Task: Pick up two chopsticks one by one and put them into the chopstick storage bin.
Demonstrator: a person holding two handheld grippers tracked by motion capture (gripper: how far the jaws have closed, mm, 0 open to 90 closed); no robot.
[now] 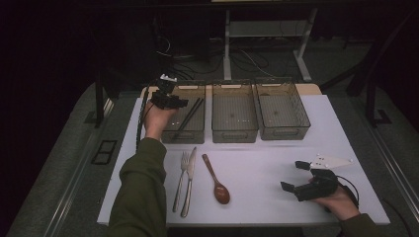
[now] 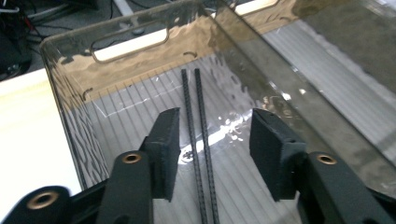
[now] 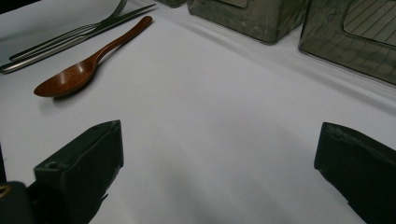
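White counter point(image 1: 257, 168) under dim light. Left claw point(image 2: 215, 149) released, hanging above chopsticks point(image 2: 198, 140) inside leftmost bin point(image 2: 60, 93); long axis straight ahead between pads. Right claw point(image 1: 296, 177) spread, empty, nearer spoon point(image 1: 217, 182).

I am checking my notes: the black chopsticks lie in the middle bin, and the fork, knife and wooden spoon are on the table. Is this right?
Not quite. The chopsticks lie in the left bin, as the high view shows; the middle bin holds no cutlery. The fork, knife and wooden spoon do lie on the table.
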